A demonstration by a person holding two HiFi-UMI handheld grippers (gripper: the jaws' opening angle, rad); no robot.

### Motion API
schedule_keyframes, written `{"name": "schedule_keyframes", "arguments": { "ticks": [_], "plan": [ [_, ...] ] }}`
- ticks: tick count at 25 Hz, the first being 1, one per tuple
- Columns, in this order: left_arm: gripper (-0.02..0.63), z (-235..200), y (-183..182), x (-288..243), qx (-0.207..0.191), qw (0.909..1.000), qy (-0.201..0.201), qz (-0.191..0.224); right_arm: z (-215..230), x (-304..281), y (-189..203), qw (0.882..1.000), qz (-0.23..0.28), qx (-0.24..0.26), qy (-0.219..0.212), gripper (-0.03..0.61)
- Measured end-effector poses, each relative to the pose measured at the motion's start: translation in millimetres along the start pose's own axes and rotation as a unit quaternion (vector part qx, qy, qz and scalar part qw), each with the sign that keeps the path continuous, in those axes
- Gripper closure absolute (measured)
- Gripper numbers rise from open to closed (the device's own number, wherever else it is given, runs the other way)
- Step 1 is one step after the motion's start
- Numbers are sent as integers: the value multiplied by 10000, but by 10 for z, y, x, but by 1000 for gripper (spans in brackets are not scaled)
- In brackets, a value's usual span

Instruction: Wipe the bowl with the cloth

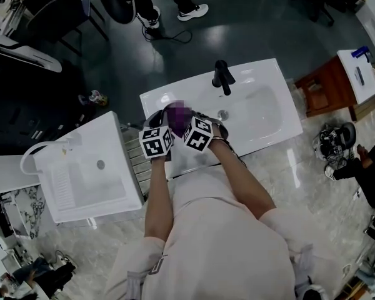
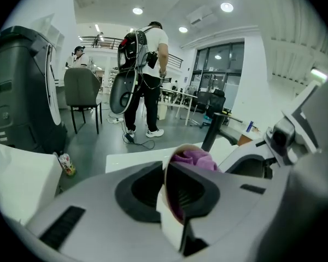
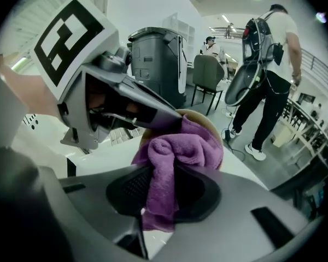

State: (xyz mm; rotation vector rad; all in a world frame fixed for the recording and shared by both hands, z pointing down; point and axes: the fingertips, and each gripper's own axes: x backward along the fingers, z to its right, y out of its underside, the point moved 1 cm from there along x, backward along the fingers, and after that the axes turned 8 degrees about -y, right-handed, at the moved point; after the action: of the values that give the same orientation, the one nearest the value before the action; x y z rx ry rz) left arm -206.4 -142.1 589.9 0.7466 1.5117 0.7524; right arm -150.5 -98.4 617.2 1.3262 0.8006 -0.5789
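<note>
Both grippers meet over the white sink counter in the head view. The left gripper is shut on the thin rim of a tan bowl, which it holds on edge. A purple cloth is bunched against the bowl's inside, and the right gripper is shut on the cloth's hanging end. From above, the cloth shows just past the two marker cubes, the left gripper's beside the right gripper's. Most of the bowl is hidden by the jaws.
A black faucet stands behind the sink basin. A second white sink unit is at the left, a wooden cabinet at the right. A person with a backpack stands beyond, near a chair and a grey bin.
</note>
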Motion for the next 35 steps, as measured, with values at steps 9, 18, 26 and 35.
{"name": "schedule_keyframes", "arguments": {
  "ticks": [9, 18, 26, 35],
  "plan": [
    [575, 268, -88, 11, -117, 9983, 577, 21, -100, 12, -92, 9962, 51, 866, 93, 485],
    [581, 519, -95, 13, -1061, 9908, 833, -66, 171, 119, 24, 9948, 103, 580, 836, 485],
    [586, 523, -1, -1, -1480, 9857, 773, -205, 370, 218, 66, 9908, 151, 309, 1310, 480],
    [589, 282, 57, -56, -796, 9960, 359, -192, 520, 314, 96, 9874, 367, -37, 1538, 482]
  ]
}}
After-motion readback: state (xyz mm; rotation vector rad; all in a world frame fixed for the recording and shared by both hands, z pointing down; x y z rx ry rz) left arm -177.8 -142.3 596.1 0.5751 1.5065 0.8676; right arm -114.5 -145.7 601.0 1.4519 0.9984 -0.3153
